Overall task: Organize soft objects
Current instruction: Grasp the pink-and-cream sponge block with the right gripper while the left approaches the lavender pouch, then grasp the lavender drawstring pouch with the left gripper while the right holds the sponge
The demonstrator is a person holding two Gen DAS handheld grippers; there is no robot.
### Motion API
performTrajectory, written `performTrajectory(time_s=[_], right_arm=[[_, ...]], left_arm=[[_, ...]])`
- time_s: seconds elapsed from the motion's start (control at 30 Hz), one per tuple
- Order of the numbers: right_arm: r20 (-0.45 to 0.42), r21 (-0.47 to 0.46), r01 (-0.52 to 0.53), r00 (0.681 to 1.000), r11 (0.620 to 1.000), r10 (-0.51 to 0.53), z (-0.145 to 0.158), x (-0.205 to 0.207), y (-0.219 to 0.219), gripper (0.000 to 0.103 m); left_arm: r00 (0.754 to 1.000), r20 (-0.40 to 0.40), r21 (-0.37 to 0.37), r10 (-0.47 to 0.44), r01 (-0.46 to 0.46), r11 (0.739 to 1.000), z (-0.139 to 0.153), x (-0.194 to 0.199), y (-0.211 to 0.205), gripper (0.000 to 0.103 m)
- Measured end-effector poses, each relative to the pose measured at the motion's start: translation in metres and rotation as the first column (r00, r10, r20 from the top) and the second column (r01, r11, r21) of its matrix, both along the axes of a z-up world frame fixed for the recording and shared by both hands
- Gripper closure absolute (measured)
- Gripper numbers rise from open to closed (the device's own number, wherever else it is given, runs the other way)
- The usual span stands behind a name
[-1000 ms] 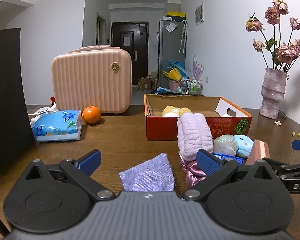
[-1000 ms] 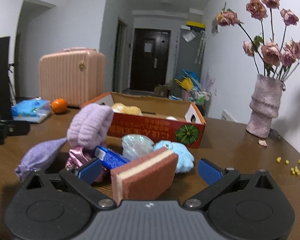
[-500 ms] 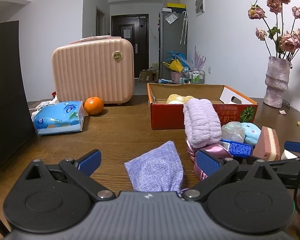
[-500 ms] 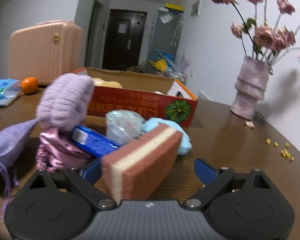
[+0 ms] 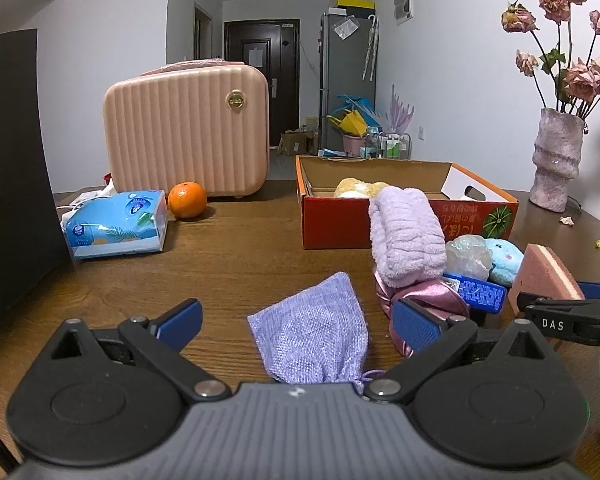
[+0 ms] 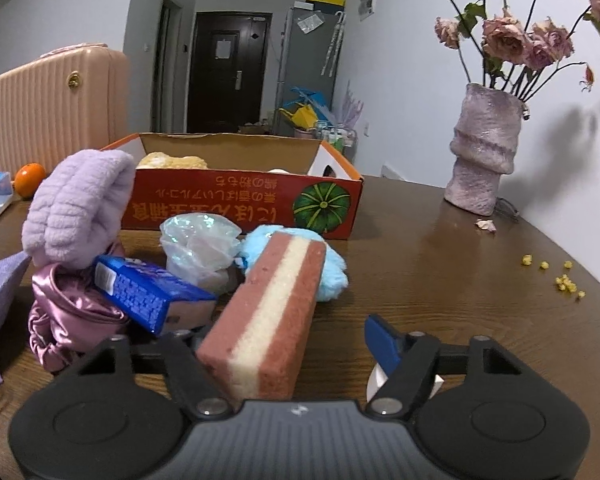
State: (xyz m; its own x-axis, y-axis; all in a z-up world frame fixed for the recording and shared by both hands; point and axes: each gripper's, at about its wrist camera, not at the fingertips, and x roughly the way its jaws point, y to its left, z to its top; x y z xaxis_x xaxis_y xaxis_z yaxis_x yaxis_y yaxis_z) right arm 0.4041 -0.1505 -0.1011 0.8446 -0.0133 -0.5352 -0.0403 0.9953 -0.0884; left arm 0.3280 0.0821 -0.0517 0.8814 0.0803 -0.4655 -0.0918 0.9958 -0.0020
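Note:
A pink-and-cream sponge (image 6: 268, 312) (image 5: 544, 272) stands tilted between the jaws of my right gripper (image 6: 288, 340). The jaws are closing; the right fingertip (image 6: 382, 342) is still apart from the sponge, and the left one is hidden behind it. Beside the sponge lie a blue packet (image 6: 148, 292), a pink satin scrunchie (image 6: 68, 312), a fluffy purple towel (image 6: 76, 208), a clear bag (image 6: 200, 244) and a blue plush (image 6: 332, 272). Behind them is the orange cardboard box (image 6: 240, 204) with a yellow soft thing inside. My left gripper (image 5: 296, 318) is open over a lavender pouch (image 5: 312, 336).
A pink suitcase (image 5: 188, 132), an orange (image 5: 187, 200) and a tissue pack (image 5: 116, 224) sit at the far left. A black panel (image 5: 12, 180) blocks the left edge. A vase of dried roses (image 6: 484, 160) and yellow crumbs (image 6: 564, 280) are on the right.
My right gripper has come down and forward around the sponge, and its jaws have narrowed. The left gripper has hardly moved.

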Motion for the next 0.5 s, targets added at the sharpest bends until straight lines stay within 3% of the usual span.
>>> performTrajectory(time_s=[0.07, 0.13, 0.33, 0.5], right_arm=[[-0.02, 0.015, -0.021, 1.0, 1.0, 0.021, -0.002, 0.003, -0.003, 0.062], [-0.042, 0.03, -0.032, 0.999, 0.999, 0.033, -0.004, 0.005, -0.004, 0.071], [-0.031, 0.033, -0.057, 0.998, 0.998, 0.058, -0.002, 0.002, -0.005, 0.072], [0.032, 0.044, -0.076, 0.997, 0.996, 0.074, 0.006, -0.007, -0.009, 0.072]], left_arm=[[1.0, -0.003, 0.0, 0.0, 0.0, 1.0, -0.001, 0.001, 0.0, 0.0], [1.0, -0.008, 0.002, 0.004, -0.004, 1.0, -0.002, 0.001, 0.0, 0.0], [1.0, -0.024, 0.006, 0.009, -0.009, 1.0, -0.005, 0.005, -0.001, 0.0], [0.999, -0.032, 0.001, 0.017, -0.017, 1.0, -0.007, 0.007, 0.001, 0.0]])
